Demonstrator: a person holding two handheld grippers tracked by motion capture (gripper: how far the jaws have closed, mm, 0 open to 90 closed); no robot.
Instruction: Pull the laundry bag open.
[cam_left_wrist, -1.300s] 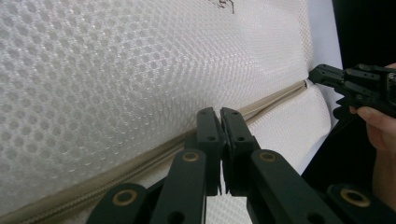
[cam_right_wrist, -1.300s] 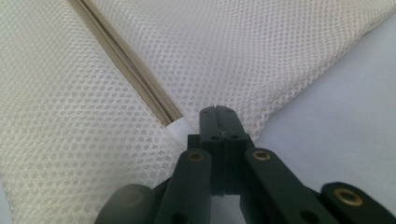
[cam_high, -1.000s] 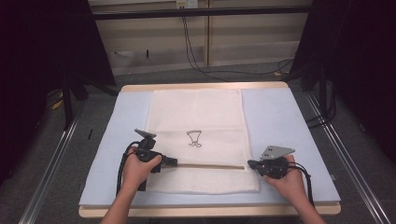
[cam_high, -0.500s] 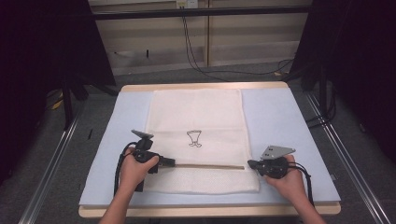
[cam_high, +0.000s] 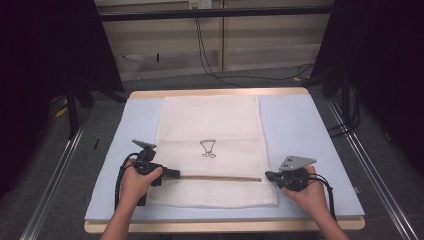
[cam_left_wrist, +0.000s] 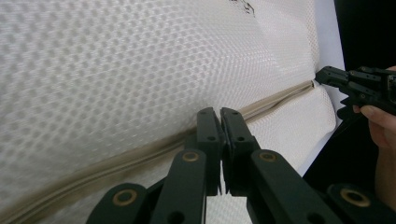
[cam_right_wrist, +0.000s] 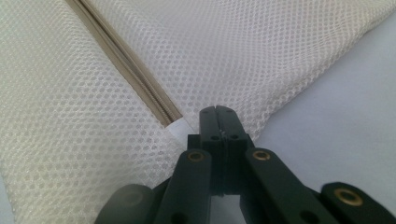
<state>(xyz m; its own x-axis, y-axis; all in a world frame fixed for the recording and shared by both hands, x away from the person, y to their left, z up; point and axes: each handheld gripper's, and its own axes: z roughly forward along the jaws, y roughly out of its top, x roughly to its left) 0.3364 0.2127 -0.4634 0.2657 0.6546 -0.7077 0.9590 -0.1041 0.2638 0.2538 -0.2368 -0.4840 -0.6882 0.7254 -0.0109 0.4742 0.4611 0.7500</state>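
Both tongs closed tight: left gripper (cam_high: 172, 174) and right gripper (cam_high: 268, 175) at opposite zipper (cam_high: 220, 177) ends; white mesh bag (cam_high: 210, 125) flat, small black printed figure (cam_high: 208, 148).

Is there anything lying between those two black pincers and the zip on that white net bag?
Nothing visible does. The left gripper sits shut right at the zip of the mesh bag, and the right gripper is shut at the zip's other end. Whether either one pinches the zip, I cannot tell.
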